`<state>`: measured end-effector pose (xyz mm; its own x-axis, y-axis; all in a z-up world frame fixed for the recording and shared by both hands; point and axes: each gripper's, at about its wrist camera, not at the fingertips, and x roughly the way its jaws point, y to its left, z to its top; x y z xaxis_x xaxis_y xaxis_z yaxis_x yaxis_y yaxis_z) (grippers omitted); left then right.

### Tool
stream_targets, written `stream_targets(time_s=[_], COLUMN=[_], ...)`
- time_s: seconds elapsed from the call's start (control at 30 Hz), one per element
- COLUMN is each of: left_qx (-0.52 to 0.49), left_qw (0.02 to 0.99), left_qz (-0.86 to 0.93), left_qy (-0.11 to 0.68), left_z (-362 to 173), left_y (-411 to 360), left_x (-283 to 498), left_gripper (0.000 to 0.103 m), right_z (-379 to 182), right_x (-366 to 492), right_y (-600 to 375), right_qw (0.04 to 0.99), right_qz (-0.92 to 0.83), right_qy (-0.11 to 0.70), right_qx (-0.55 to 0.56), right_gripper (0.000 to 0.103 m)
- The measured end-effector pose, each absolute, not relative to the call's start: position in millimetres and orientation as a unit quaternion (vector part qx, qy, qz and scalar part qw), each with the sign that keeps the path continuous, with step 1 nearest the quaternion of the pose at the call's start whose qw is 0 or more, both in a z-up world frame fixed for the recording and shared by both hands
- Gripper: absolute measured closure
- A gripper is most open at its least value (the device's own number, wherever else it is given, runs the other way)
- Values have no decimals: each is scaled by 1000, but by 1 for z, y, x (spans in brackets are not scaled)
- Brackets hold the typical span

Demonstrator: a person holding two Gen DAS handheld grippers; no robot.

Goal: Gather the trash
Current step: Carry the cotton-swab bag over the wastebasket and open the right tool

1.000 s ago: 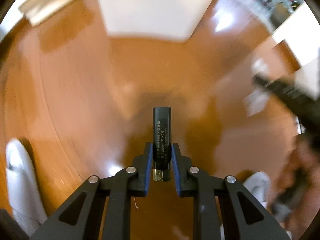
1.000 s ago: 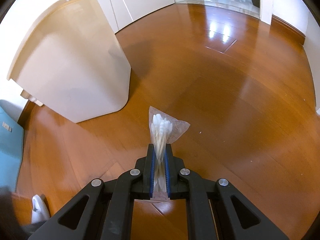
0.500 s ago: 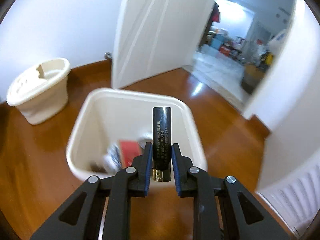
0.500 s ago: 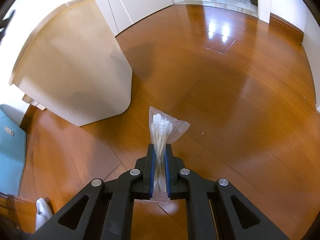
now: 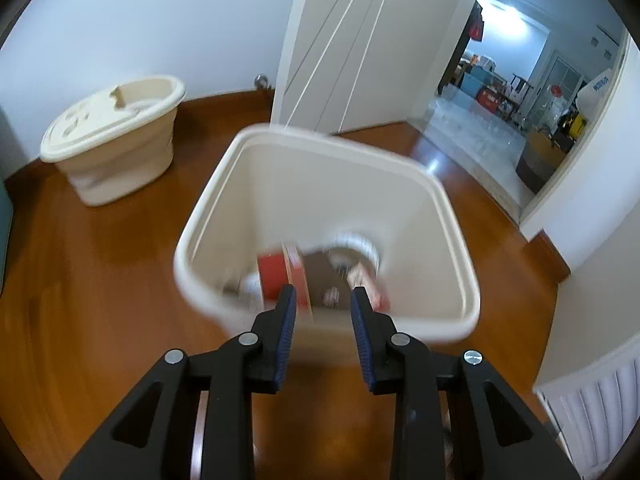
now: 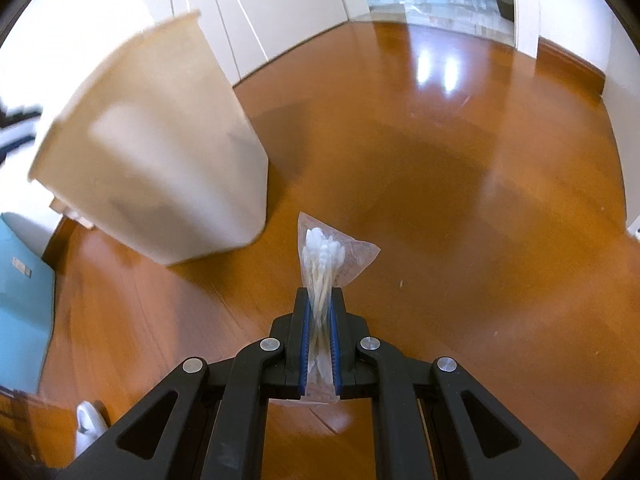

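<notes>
The left gripper [image 5: 323, 300] tilts downward, its jaws opening with nothing between them; the right gripper [image 6: 319, 300] tilts downward, fingers [image 6: 305, 332] clamped together.

Floor [image 6: 460, 184]: wood boards, orange-brown, high gloss, mirroring the lights. Trash bin [image 5: 240, 184]: cream plastic, smooth, dull sheen inside and out. Mop bucket [image 5: 116, 152]: same cream plastic, matt. Left gripper [image 5: 323, 300] and right gripper [image 6: 320, 300]: matt black plastic bodies, bright metal screw heads, ribbed blue rubbery pads. Bag of cotton swabs [image 6: 332, 256]: thin clear plastic film, crinkled; white fluffy tips, pale sticks. Door [image 5: 348, 40]: smooth white, satin finish.
</notes>
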<state>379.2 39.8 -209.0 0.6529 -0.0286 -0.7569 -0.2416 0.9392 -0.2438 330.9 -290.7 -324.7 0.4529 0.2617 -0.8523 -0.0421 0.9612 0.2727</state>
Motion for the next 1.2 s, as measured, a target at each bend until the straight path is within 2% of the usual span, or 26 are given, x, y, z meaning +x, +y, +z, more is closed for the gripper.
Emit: stream_targets(time_s=[0.07, 0.27, 0.43, 0.67, 0.9, 0.93, 0.97, 1.03, 1.13, 1.17, 1.2], left_qx=[-167, -204, -213, -197, -165, -159, -155, -145, -126, -121, -111], left_qw=[888, 840, 815, 820, 782, 776, 771, 764, 768, 769, 773], left_qz=[70, 115, 121, 125, 129, 123, 117, 106, 97, 95, 94], left_qy=[423, 490, 526, 523, 587, 598, 607, 619, 620, 620, 618], left_z=[-217, -272, -297, -298, -339, -345, -350, -357, -355, -355, -352], left_y=[38, 45, 45, 56, 53, 50, 48, 42, 33, 34, 31], left_x=[358, 302, 284, 288, 275, 273, 272, 271, 271, 270, 270], left_gripper=[76, 76, 76, 76, 76, 66, 44, 17, 17, 16, 16], right_z=[-304, -193, -136, -144, -165, -171, -177, -191, -204, -208, -209], right_x=[339, 382, 420, 460, 473, 477, 480, 484, 489, 488, 487], right_y=[-296, -289, -248, -162, -116, -110, -106, -97, -85, -83, -81], right_qw=[856, 902, 907, 884, 865, 858, 851, 839, 826, 825, 828], right_qz=[91, 147, 221, 275, 284, 284, 284, 278, 267, 262, 253], right_qy=[497, 386, 335, 367, 412, 426, 442, 467, 496, 499, 499], right_qx=[112, 127, 128, 87, 30, 22, 14, -1, -22, -28, -37], right_gripper=[94, 94, 94, 94, 94, 94, 94, 94, 90, 79, 43])
